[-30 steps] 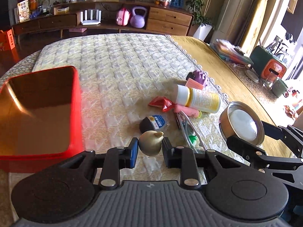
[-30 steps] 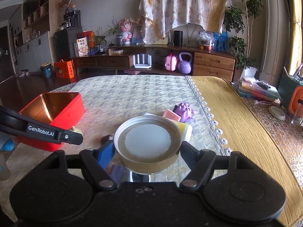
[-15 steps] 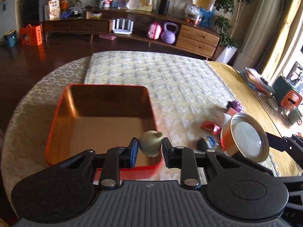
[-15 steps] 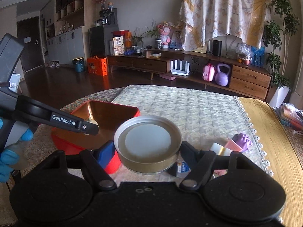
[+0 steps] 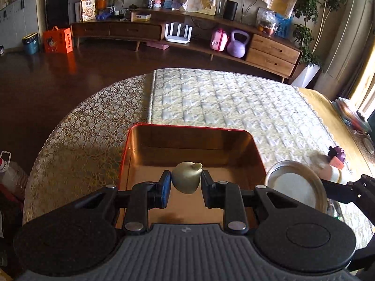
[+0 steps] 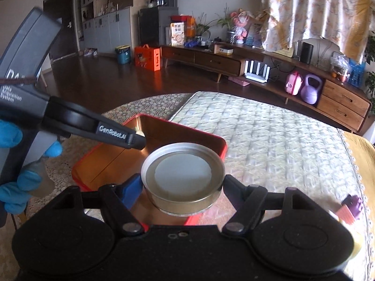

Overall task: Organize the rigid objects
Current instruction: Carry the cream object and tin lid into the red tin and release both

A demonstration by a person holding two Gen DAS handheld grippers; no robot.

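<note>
Left wrist view: left gripper clamps a beige pear-shaped toy above the red tin; round lid at right.

Right wrist view: right gripper pinches the round lid over the tin's near corner; left gripper hangs over the tin too.

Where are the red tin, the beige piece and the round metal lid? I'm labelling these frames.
red tin (image 5: 187, 126), left wrist view, far rim.
beige piece (image 5: 186, 179), left wrist view, its body.
round metal lid (image 6: 182, 172), right wrist view, top face.
</note>
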